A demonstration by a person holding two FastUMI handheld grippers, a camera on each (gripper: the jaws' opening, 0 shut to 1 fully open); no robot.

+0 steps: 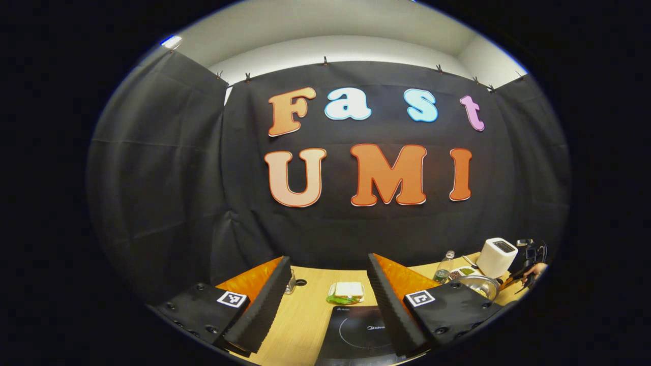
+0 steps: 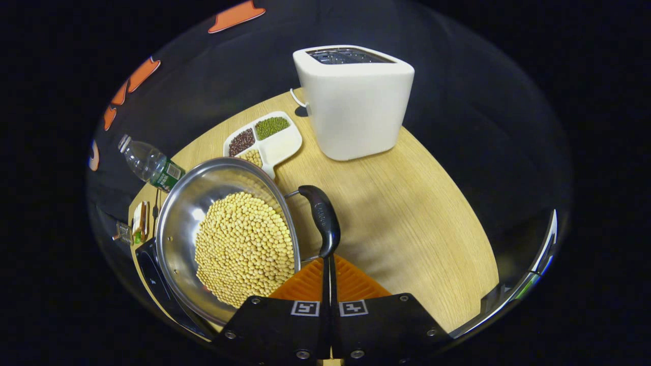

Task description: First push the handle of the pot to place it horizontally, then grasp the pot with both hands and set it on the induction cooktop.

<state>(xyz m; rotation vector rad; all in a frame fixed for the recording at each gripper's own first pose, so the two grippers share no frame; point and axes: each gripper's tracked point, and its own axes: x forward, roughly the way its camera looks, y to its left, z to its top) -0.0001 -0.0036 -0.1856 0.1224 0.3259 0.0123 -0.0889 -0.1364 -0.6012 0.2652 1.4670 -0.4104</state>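
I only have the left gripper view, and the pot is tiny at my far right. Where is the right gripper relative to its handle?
Observer: In the right gripper view, the right gripper has its jaws closed, with the tips right at the near end of the black handle.
Operator: Is the pot empty?
Observer: No, the pot holds a heap of yellow beans.
Operator: Anything close behind it?
Observer: A divided dish of beans sits right by its far rim.

Black cloth wall (image 1: 168, 168), pale ceiling (image 1: 330, 30), possibly a lamp (image 1: 171, 41), wooden table (image 2: 407, 203)
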